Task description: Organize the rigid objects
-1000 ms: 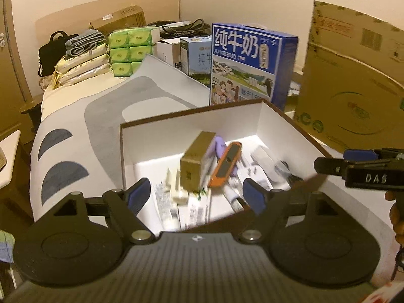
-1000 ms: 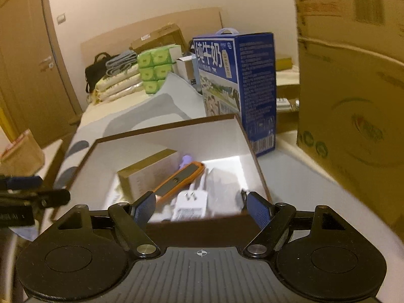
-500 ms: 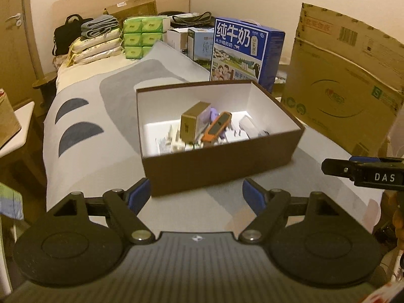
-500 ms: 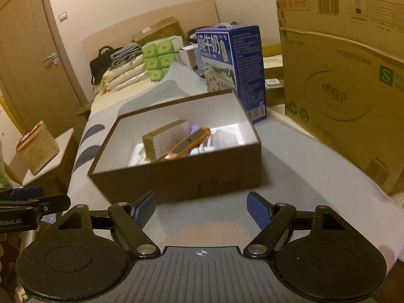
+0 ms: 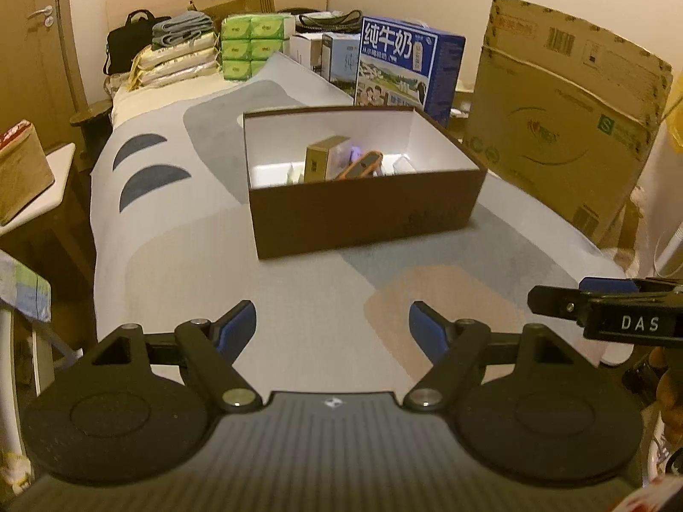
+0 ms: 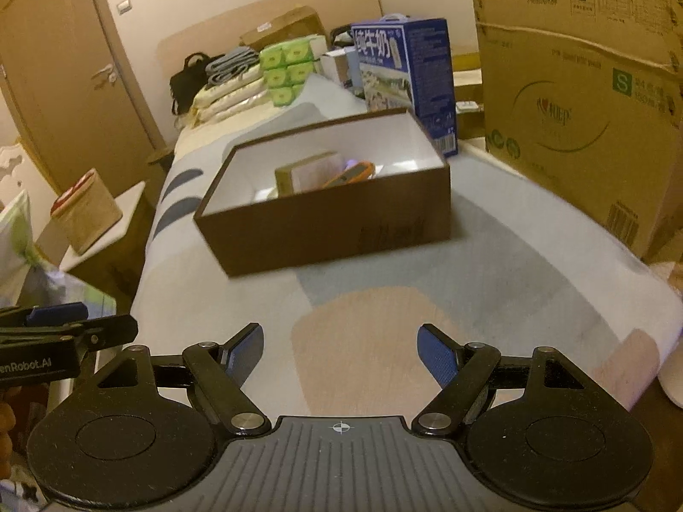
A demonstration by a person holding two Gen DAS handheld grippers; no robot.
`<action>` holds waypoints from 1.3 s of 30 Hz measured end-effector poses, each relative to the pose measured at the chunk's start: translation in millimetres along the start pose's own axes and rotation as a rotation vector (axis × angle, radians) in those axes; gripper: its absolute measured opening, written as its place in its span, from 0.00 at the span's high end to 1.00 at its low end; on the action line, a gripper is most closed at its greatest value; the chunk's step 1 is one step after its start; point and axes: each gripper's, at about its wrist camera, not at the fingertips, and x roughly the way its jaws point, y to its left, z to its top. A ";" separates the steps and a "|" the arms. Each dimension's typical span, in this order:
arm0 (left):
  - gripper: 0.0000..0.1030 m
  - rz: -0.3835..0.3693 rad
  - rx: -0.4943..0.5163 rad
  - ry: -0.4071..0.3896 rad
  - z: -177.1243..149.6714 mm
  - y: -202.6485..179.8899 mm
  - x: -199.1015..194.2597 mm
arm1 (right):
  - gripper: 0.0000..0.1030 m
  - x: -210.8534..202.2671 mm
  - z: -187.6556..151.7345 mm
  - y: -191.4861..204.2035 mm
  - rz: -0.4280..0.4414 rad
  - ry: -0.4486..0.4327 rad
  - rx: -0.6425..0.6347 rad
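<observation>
Hiding most of its contents behind its brown front wall, the open box (image 5: pixel 363 209) sits on the patterned bed (image 5: pixel 299 307), and only the tops of a few things show over the rim: one tan carton (image 5: pixel 322 162), one orange gadget (image 5: pixel 360 164) leaning beside it, and some pale pieces too small to make out. The right wrist view shows the same carton (image 6: pixel 299 175) and orange gadget (image 6: pixel 352 173) in the box (image 6: pixel 324 222), slightly blurred. One blue milk carton (image 5: pixel 410 68) and one big cardboard box (image 5: pixel 567 123) stand behind it, the cardboard cut off at the frame edge. Two tools are in view. The left tool (image 5: pixel 333 324) has its jaws wide apart with nothing between them, hanging over bare bedding well short of the box. The right tool (image 6: pixel 339 352) is likewise spread wide and empty, also well back from the box, which lies ahead of both.
</observation>
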 end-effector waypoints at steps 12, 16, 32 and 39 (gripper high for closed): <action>0.27 -0.001 0.010 0.027 -34.2 -3.0 -18.4 | 0.26 -15.6 -33.1 11.4 0.000 0.052 -0.009; 0.28 -0.011 0.008 0.042 -41.8 -4.6 -19.5 | 0.26 -15.8 -38.1 14.1 0.009 0.063 -0.008; 0.28 -0.011 0.013 0.053 -46.6 -7.1 -18.6 | 0.26 -12.4 -43.2 17.8 0.016 0.081 -0.018; 0.28 -0.012 0.014 0.056 -46.6 -6.5 -16.8 | 0.26 -11.3 -44.0 17.4 0.019 0.087 -0.014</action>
